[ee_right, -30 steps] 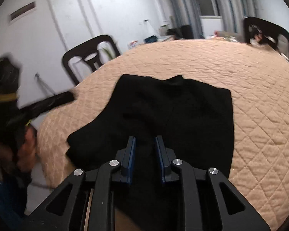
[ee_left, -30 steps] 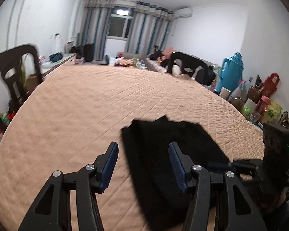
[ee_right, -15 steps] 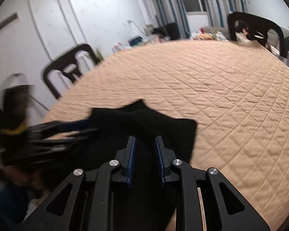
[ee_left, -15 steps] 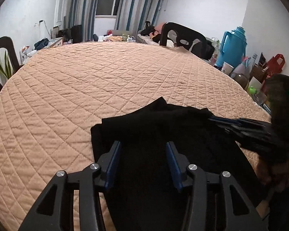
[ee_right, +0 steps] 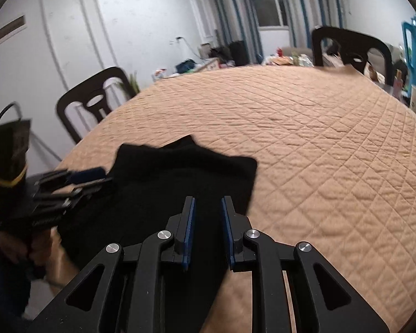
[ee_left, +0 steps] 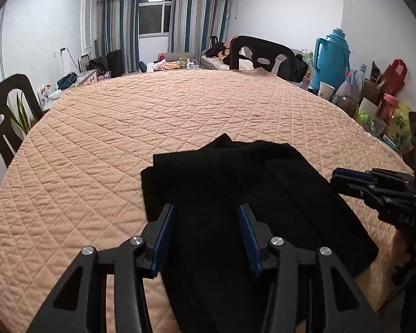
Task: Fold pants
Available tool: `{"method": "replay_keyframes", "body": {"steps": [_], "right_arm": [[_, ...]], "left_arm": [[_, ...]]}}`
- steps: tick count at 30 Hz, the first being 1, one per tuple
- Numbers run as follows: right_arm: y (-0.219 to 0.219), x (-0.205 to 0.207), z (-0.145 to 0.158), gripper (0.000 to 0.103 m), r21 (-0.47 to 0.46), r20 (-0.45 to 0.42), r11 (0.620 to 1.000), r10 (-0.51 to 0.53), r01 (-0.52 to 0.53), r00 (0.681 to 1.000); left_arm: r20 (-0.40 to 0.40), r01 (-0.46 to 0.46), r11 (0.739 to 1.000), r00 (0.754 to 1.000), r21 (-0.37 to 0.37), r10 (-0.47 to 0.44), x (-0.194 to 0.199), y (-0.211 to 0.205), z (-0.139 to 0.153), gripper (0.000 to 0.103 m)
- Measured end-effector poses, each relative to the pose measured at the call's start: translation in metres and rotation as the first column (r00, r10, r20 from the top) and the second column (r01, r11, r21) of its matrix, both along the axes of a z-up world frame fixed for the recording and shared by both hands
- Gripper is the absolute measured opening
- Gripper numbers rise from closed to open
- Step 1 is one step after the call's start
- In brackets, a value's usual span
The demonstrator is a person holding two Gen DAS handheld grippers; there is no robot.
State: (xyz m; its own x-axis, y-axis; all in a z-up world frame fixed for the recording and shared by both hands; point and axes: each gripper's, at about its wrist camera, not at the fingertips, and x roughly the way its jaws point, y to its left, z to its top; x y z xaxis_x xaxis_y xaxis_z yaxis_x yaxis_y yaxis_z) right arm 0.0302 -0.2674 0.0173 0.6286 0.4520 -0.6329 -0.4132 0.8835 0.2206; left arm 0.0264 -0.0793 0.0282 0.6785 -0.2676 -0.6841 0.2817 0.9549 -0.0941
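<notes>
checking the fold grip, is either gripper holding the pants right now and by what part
Neither. The left gripper and right gripper both stand open above the black pants, with no cloth pinched between the pads.

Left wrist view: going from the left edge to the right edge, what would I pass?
Dark chair → left gripper over the black pants → the other gripper → blue thermos → red bag.
</notes>
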Motion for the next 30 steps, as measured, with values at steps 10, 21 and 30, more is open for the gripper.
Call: {"method": "replay_keyframes", "body": {"steps": [10,21,30], "right_arm": [[0.010,-0.016,-0.021,0.021,-0.081,0.008,0.996,0.024,-0.023,1.000],[0.001,-0.038,-0.022,0.022,-0.047,0.022,0.999,-0.006,0.007,1.000],[0.001,-0.040,-0.020,0.022,-0.025,0.014,0.999,-0.026,0.026,1.000]], "left_arm": [[-0.023,-0.047,0.999,0.999,-0.011,0.047,-0.008,0.011,-0.012,0.050],[-0.002,-0.071,0.997,0.997,-0.017,0.071,-0.028,0.019,-0.016,0.051],[-0.001,-0.081,0.996,0.997,-0.044,0.081,-0.031,0.023,-0.017,0.051]]}}
